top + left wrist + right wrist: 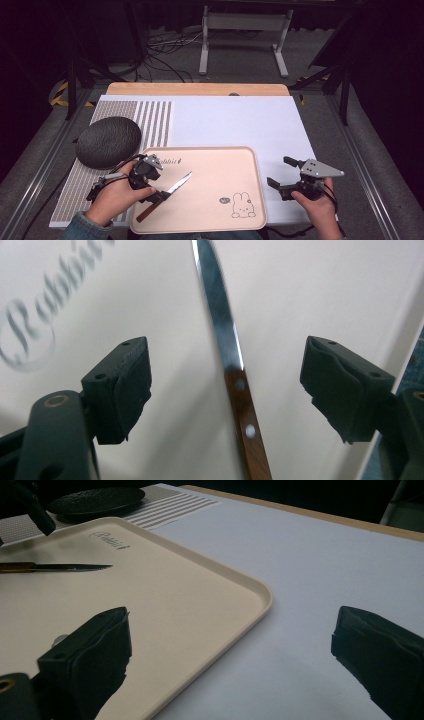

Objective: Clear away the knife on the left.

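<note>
A knife [172, 190] with a brown wooden handle and a steel blade lies flat on the beige tray [215, 165], blade pointing up and to the right. My left gripper [157, 182] hovers over the knife's handle at the tray's left side. In the left gripper view it [225, 387] is open, and the knife [240, 390] lies between the two pads with a gap on each side. My right gripper [281, 172] is open over the white mat just right of the tray, with nothing between its pads [230, 645]. The knife [55, 567] is also seen far left in the right gripper view.
A dark textured oval dish [108, 141] sits on the patterned left part of the white mat [240, 120]. The tray has a rabbit drawing [242, 206] near its front right corner. Its raised rim [260, 592] lies close to my right gripper.
</note>
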The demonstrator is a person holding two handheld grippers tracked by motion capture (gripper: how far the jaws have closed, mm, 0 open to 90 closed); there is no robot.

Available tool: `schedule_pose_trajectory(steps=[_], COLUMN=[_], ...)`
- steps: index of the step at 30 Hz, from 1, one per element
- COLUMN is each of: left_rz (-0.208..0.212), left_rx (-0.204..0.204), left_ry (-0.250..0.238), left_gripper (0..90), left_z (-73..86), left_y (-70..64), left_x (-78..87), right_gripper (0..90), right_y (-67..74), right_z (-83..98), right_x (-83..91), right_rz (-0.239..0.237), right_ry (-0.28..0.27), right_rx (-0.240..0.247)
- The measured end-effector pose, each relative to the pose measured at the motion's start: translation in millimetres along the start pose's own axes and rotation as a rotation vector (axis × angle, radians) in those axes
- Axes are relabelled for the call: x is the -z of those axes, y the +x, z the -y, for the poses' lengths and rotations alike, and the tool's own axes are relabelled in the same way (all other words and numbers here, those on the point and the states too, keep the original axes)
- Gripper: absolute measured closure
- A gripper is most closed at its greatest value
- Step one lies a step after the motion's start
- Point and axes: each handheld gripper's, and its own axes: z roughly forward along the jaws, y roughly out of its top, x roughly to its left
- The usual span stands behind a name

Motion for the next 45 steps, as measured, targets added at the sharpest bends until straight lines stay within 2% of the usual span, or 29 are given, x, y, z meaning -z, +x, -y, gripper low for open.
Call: schedule_pose_trajectory(steps=[1,3,6,7,8,10,12,13,16,18,19,21,23,26,30,31,36,41,45], left_rz=[0.002,0.003,0.004,0.004,-0.002,-0.022,-0.008,0.014,0.045,0.065,0.065,0.039,0.045,0.064,0.081,0.075,0.063,0.043,0.032], left_rx=[-0.015,-0.078,-0.165,-0.165,-0.21,-0.225,-0.234,-0.265,-0.293,-0.297,-0.297,-0.308,-0.316,-0.34,-0.35,-0.356,-0.343,-0.312,-0.297], left_ry=[-0.012,-0.046,-0.068,-0.068,-0.081,-0.074,-0.049,-0.044,-0.035,-0.024,-0.024,0.031,0.042,0.087,0.131,0.138,0.158,0.134,0.136], left_gripper=[23.2,24.1,28.0,31.2,33.6,38.7,53.2,60.0,82.0,89.9,90.0,90.0,90.0,90.0,90.0,90.0,90.0,90.0,90.0], left_z=[-1.0,-3.4,-6.3,-6.3,-7.6,-8.2,-8.7,-9.2,-9.3,-9.5,-9.5,-10.1,-10.1,-10.0,-10.4,-10.5,-9.7,-8.2,-6.9], left_y=[-1.1,-2.9,-6.9,-6.9,-8.8,-7.9,-8.0,-8.5,-11.5,-12.1,-12.1,-10.9,-10.7,-11.8,-12.7,-12.9,-12.0,-7.0,-3.3], left_x=[0.5,0.3,-2.0,-2.0,-5.1,-8.1,-11.1,-13.6,-17.6,-19.3,-19.3,-24.7,-26.0,-30.5,-33.1,-33.6,-34.4,-32.9,-33.2], right_gripper=[3.5,3.5,3.2,3.3,3.2,3.2,3.3,3.2,3.3,3.3,3.2,3.1,3.2,3.2,3.2,3.2,3.2,3.2,3.2], right_y=[0.0,0.0,-0.1,-0.2,-0.4,-0.6,-0.8,-0.7,-1.2,-1.3,-1.2,-0.7,-0.7,-1.2,-1.2,-1.0,-1.0,-1.0,-1.1], right_z=[-0.1,-0.2,0.1,0.2,0.3,0.4,0.5,0.7,1.0,1.0,1.1,1.4,1.4,1.4,1.7,1.7,1.6,1.7,1.7], right_x=[-0.1,-0.3,-0.3,-0.4,-0.2,-0.2,-0.1,-0.1,-0.1,-0.3,-0.8,-1.4,-1.5,-1.0,-1.8,-1.9,-1.7,-1.7,-1.8], right_rz=[0.0,-0.001,-0.003,-0.002,-0.002,-0.004,-0.004,-0.003,-0.003,-0.002,-0.003,-0.006,-0.006,-0.003,-0.003,-0.004,-0.004,-0.004,-0.004], right_ry=[-0.001,-0.002,0.001,0.0,0.001,-0.001,0.001,-0.001,-0.001,0.002,0.003,0.012,0.012,0.009,0.015,0.016,0.013,0.014,0.016], right_rx=[0.0,-0.001,0.0,-0.001,0.0,-0.001,0.0,-0.002,-0.002,-0.001,-0.002,0.005,0.007,0.003,0.005,0.006,0.006,0.008,0.009])
